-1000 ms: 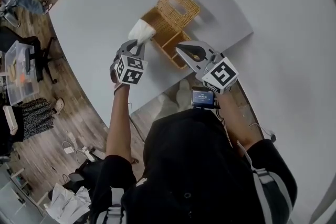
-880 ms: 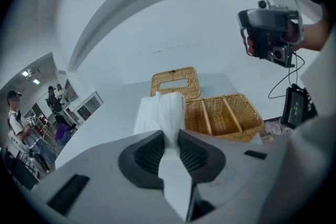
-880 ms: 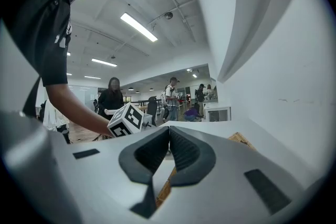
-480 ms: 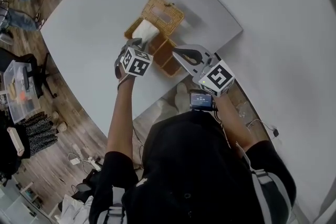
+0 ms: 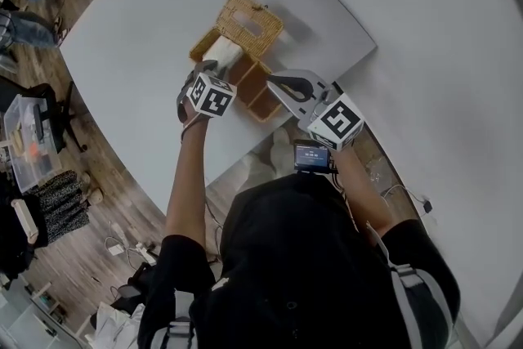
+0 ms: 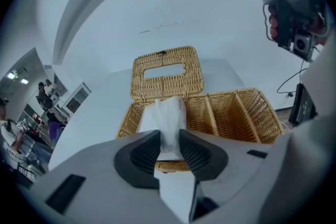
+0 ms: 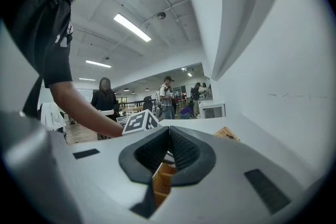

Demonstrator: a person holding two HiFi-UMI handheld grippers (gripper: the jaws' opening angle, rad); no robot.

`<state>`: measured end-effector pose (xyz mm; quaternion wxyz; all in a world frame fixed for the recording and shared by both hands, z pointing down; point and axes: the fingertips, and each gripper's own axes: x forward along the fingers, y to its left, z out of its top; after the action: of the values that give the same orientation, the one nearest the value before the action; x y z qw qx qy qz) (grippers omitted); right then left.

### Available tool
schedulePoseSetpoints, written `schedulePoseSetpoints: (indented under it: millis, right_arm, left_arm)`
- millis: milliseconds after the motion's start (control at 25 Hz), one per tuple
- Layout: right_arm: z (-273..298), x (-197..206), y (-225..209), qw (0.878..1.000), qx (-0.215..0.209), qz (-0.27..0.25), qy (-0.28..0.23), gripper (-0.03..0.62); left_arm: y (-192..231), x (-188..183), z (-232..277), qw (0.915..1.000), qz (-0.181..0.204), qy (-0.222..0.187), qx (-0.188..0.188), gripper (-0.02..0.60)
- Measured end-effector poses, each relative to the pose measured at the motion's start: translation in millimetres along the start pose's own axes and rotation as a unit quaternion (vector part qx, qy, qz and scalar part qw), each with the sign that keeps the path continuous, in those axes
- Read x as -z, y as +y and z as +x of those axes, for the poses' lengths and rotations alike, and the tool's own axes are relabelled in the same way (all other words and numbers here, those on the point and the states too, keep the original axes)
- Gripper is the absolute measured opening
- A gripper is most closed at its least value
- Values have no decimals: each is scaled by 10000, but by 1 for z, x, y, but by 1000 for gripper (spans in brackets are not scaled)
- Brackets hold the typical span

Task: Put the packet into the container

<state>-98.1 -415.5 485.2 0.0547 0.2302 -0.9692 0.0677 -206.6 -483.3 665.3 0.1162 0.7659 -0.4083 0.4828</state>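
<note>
Since a second ago the left tongs (image 5: 209, 73) have carried the packet (image 5: 222, 53) from over the bare bench (image 5: 139, 29), left of the basket (image 5: 263, 105), to above the basket's left compartment; the right tongs (image 5: 273, 79) have hardly shifted. In the left gripper view the packet (image 6: 168, 115) stands upright between the left tongs (image 6: 169, 138), which are opening while their pads still touch it. Its lower part is hidden behind the tongs, so I cannot tell whether it reaches the basket (image 6: 239, 113) floor. The open lid (image 6: 167, 72) lies flat on the far side, and the two right compartments show only wicker. The right tongs (image 7: 168, 136) are closed with nothing between them. In the right gripper view, only slivers of wicker show through the gap below their tips, and the left gripper's marker cube (image 7: 140, 122) shows beyond them. In the head view the right tongs hang at the basket's near right end, and the person's head and shoulders cover the near edge of the bench. Several people (image 7: 167, 93) stand far off in the room.
</note>
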Motion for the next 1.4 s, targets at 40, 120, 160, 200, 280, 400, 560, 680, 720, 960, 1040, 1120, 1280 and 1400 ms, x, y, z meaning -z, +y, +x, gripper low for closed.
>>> schedulePoseSetpoints:
  millis: [40, 120, 160, 200, 280, 400, 560, 680, 720, 960, 1040, 1120, 1280, 1400]
  right_arm:
    - [0, 1, 0, 10000, -3, 7, -2, 23]
    - [-1, 1, -1, 10000, -2, 6, 7, 23]
    - [-1, -1, -1, 10000, -4, -10, 10, 23]
    - [-1, -1, -1, 10000, 1, -8, 4, 23]
    - [0, -2, -1, 10000, 0, 19, -21, 23]
    - [3, -5, 4, 10000, -76, -48, -32, 23]
    - [7, -11, 12, 9998, -168, -101, -85, 23]
    - [13, -22, 22, 9993, -296, -191, -131, 23]
    - [16, -26, 28, 9991, -336, -222, -142, 23]
    - [32, -46, 65, 9959, -691, -525, -261, 23]
    - [38, -50, 78, 9948, -788, -573, -301, 23]
    - [44, -53, 89, 9939, -864, -613, -315, 23]
    - [52, -63, 110, 9910, -1052, -737, -365, 23]
    - [58, -68, 124, 9888, -1177, -829, -397, 22]
  left_arm:
    - [-2, 0, 0, 9999, -83, -29, 93, 131]
    - [-7, 0, -1, 9992, -256, -127, 283, 183]
    - [-8, -1, -3, 9986, -352, -183, 342, 220]
    - [-7, -1, -4, 9981, -446, -226, 371, 253]
    - [-5, 0, -7, 9975, -555, -253, 361, 258]
    - [-4, 2, -16, 9976, -557, -285, 296, 256]
    - [3, 0, -52, 9950, -720, -690, 60, 150]
    - [10, -1, -96, 9877, -996, -1193, -189, 81]
    - [12, -1, -114, 9836, -1130, -1380, -282, 69]
    - [11, 10, -212, 9350, -2160, -2769, -496, 9]
    - [8, 16, -236, 9170, -2429, -3125, -500, 9]
    - [4, 18, -261, 9015, -2565, -3449, -498, 9]
    - [-3, 23, -300, 8784, -2560, -3982, -651, 8]
    - [-5, 34, -314, 8731, -2571, -4072, -762, 8]
